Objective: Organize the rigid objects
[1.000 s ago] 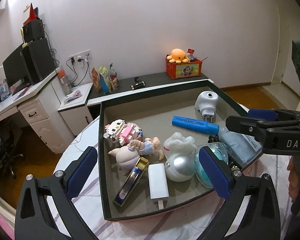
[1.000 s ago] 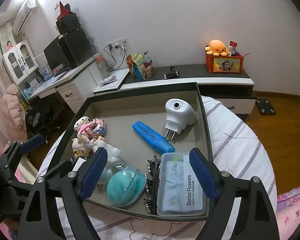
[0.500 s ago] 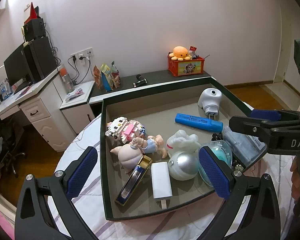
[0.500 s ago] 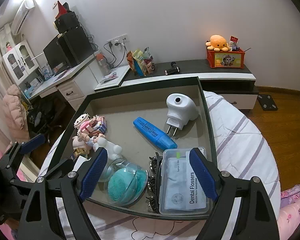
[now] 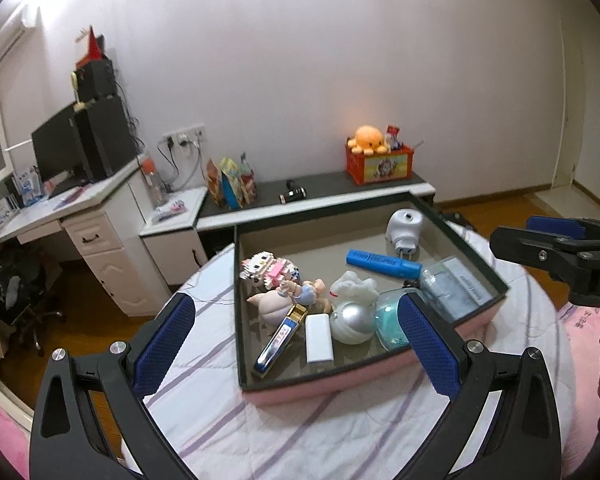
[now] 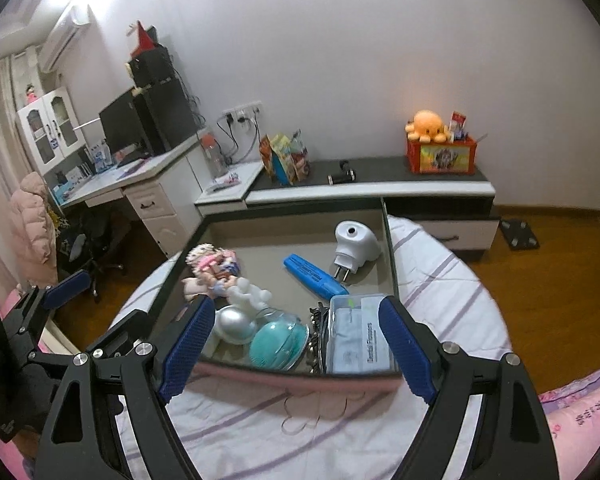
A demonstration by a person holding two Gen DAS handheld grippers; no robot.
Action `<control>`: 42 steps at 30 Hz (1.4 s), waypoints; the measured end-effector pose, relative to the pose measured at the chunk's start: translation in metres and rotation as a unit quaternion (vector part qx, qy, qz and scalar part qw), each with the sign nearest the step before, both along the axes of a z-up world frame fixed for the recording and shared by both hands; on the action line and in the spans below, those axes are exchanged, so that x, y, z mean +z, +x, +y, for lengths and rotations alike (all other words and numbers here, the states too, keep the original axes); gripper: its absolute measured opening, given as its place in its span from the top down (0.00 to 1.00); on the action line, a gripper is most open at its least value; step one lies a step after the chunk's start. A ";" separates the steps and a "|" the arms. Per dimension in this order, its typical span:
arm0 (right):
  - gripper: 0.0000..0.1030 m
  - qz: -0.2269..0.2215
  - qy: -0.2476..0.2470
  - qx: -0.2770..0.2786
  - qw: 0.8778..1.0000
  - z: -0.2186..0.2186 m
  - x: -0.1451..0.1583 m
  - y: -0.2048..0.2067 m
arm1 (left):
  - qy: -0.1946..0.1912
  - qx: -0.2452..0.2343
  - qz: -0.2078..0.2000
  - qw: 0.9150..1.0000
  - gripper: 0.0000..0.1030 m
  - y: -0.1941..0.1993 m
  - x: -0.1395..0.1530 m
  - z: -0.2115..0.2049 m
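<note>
Left wrist view: we see our left gripper [image 5: 296,346] with its blue fingers [image 5: 164,342] wide apart, holding nothing.
Right gripper [image 6: 294,346]: fingers wide too, empty.
Tray [image 5: 476,258]: on the striped bed cover [image 5: 300,432], at 12 o'clock from both grippers.
Inside the tray: blue marker [image 5: 384,260], white plug [image 5: 404,228], floss box [image 6: 360,340] at 1 o'clock, toys at 11.

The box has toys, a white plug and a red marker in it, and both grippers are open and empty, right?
Almost. The marker is blue, not red; the right wrist view shows it lying beside the white plug in the box. The rest holds: toys are in there, and the left gripper and the right gripper are both open and empty.
</note>
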State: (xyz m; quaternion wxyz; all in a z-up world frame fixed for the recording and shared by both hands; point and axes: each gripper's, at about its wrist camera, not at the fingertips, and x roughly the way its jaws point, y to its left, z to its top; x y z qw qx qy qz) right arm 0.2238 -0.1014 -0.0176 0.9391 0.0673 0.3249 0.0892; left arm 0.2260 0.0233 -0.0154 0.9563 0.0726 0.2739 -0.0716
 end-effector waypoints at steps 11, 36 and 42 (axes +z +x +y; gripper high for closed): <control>0.17 -0.051 -0.025 0.006 0.998 0.014 0.031 -0.098 | -0.020 0.030 -0.065 0.997 0.00 -0.100 0.037 0.009; 0.16 -0.058 -0.030 -0.008 0.998 0.011 0.021 -0.174 | -0.013 0.057 -0.090 0.994 0.00 -0.169 0.028 -0.002; 0.16 -0.084 -0.017 0.005 0.996 0.010 0.027 -0.183 | -0.010 0.059 -0.111 0.992 0.00 -0.173 0.029 -0.005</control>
